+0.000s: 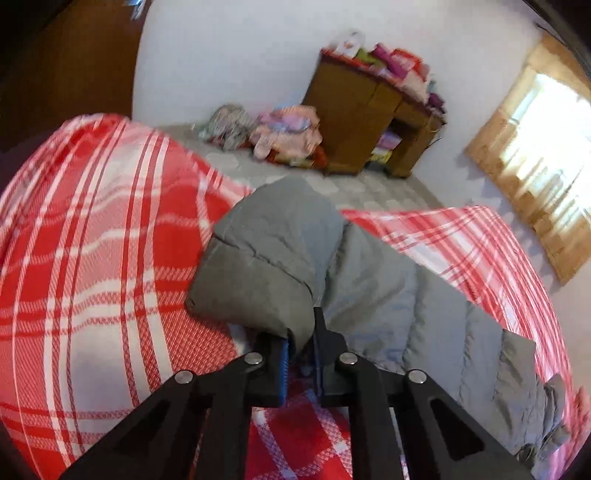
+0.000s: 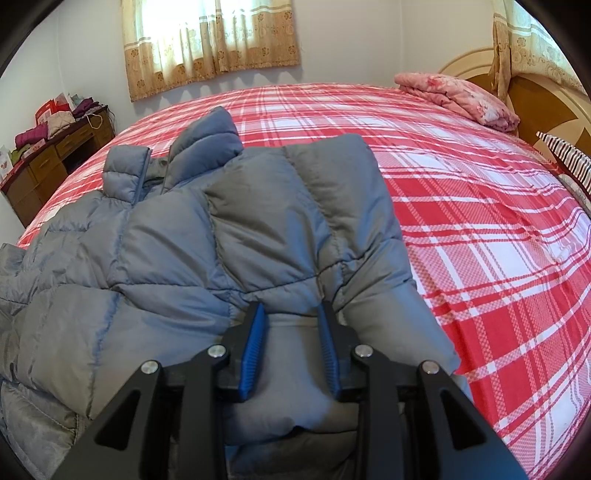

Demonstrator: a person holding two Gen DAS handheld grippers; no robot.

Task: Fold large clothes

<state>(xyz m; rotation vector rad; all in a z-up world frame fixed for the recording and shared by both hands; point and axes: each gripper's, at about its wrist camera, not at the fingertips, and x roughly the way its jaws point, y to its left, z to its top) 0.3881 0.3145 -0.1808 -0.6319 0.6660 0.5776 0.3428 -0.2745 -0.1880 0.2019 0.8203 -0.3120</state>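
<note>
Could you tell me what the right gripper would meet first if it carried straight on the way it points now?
The right gripper is already clamped on the grey puffer jacket, so it would push straight into more of that padded sleeve and body, with the red plaid bedsheet probably underneath; depth is hard to judge.

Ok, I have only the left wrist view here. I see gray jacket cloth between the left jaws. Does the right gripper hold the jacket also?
Observer: Yes. The right gripper is closed on a thick padded fold of the jacket; the cloth bulges between its jaws.
Operator: Good. Which part lies farthest from that gripper?
Observer: The collar, standing up, on the side toward the curtained window.
Operator: Is other cloth nearby?
Observer: A folded pink blanket lies on the plaid bed sheet by the headboard, well apart from the jacket.
</note>
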